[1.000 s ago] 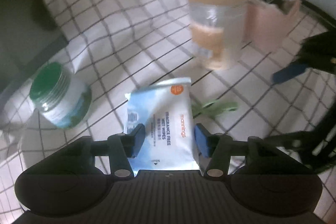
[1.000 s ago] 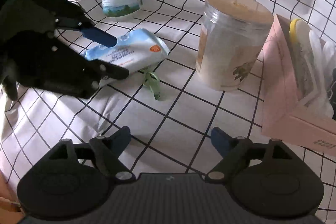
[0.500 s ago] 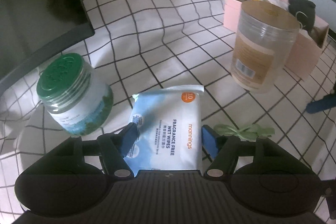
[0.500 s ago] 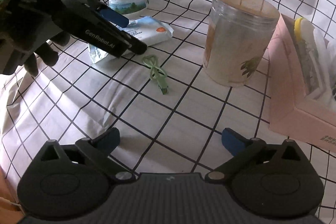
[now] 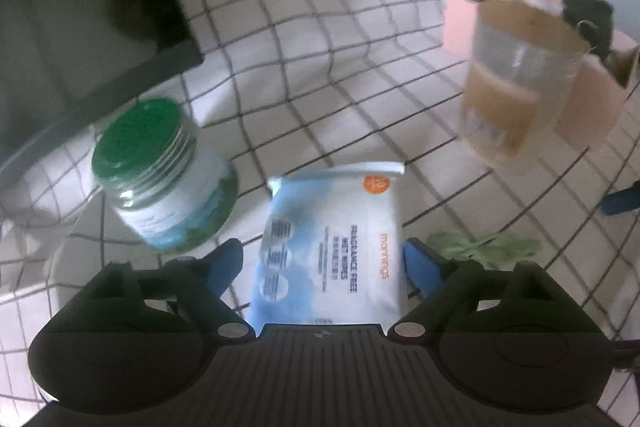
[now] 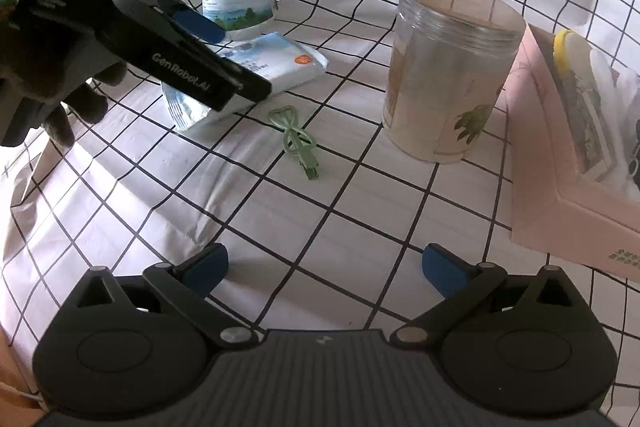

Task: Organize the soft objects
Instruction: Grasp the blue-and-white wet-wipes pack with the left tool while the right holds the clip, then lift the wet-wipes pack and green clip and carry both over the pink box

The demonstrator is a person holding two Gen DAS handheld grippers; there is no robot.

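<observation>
The wet wipes pack (image 5: 332,247), a flat, soft pouch in pale blue and white with an orange dot near its far end, lies on the checked cloth (image 5: 320,59) just right of the green-lidded jar (image 5: 160,171). The left gripper (image 5: 322,263) straddles its near end, jaws opening, pads clear of its sides. The right gripper (image 6: 324,267) hangs spread wide over bare cloth, nearer than the green cord (image 6: 298,141).
</observation>
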